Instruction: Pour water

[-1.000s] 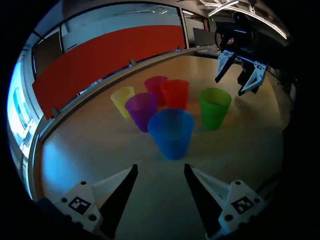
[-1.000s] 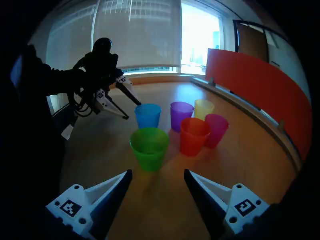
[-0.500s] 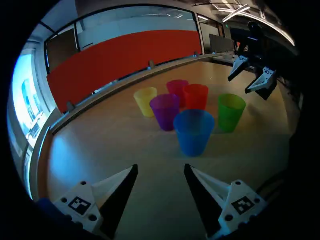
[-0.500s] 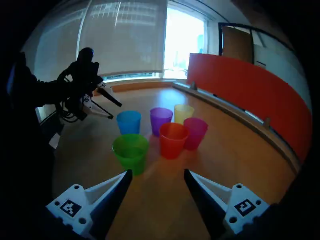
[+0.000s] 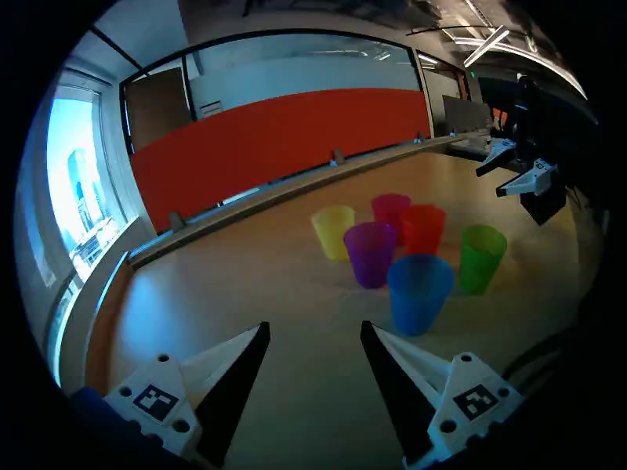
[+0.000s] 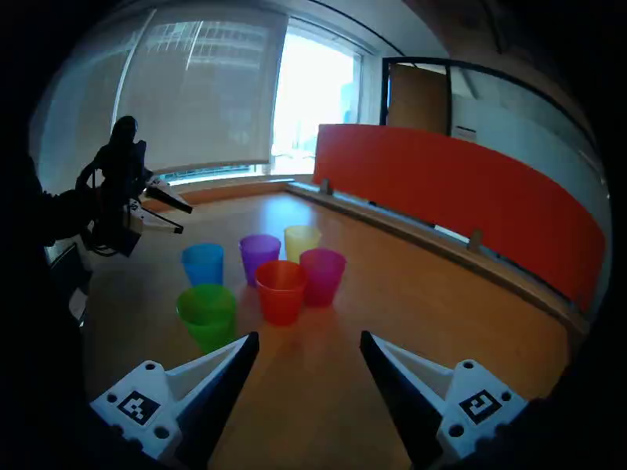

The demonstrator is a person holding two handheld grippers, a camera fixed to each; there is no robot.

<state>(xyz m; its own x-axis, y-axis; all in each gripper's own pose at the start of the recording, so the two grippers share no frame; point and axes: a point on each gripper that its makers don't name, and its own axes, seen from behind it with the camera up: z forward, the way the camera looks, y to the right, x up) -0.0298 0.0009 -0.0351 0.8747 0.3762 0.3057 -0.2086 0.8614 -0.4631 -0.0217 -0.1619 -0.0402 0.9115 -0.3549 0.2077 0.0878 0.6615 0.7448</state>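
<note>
Six plastic cups stand clustered on a wooden table (image 5: 235,274): blue (image 5: 418,294), green (image 5: 480,258), purple (image 5: 370,253), orange-red (image 5: 422,229), magenta (image 5: 390,212) and yellow (image 5: 333,231). In the right gripper view they are the green cup (image 6: 208,315), blue cup (image 6: 203,264), purple cup (image 6: 259,258), orange-red cup (image 6: 280,291), magenta cup (image 6: 321,276) and yellow cup (image 6: 302,241). My left gripper (image 5: 312,352) is open and empty, well short of the blue cup. My right gripper (image 6: 307,360) is open and empty, back from the green and orange-red cups.
A red partition (image 5: 274,149) runs along the table's far edge with a raised rail (image 5: 259,205). Bright windows (image 6: 313,110) with a blind stand behind. A person's dark sleeve (image 6: 47,219) holds the left gripper (image 6: 161,207); the right gripper (image 5: 521,171) appears at the right.
Both grippers have pulled back and away from the cups, which now look smaller and farther. The left view has swung so the cups sit to the right. Both stay open.
</note>
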